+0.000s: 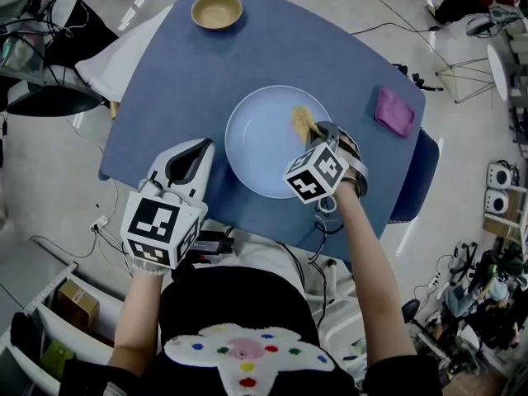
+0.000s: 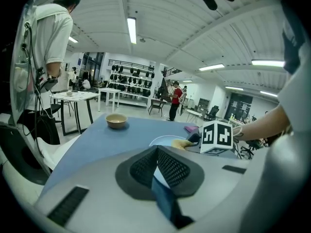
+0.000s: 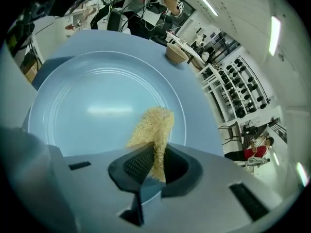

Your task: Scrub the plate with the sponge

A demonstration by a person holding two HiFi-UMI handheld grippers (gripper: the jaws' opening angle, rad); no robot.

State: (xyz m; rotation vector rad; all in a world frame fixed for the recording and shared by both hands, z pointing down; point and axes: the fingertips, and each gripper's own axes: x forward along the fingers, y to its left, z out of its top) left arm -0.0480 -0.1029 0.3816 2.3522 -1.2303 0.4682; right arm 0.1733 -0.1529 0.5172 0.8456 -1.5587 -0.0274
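right gripper (image 3: pixel 158 154) jaws on 1 sponge (image 3: pixel 150 125) | 1 plate (image 3: pixel 97 106) | 1 bowl (image 1: pixel 217 10)

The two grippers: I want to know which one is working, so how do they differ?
The right gripper is shut on the yellow sponge; the left gripper is shut on nothing. The right gripper is over the blue plate; the left gripper is beside it. Both carry a marker cube.

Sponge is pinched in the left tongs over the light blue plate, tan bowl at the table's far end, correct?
Wrong hand: the sponge is pinched in the right tongs, as the right gripper view shows. The rest holds: light blue plate below it, tan bowl at the far end.
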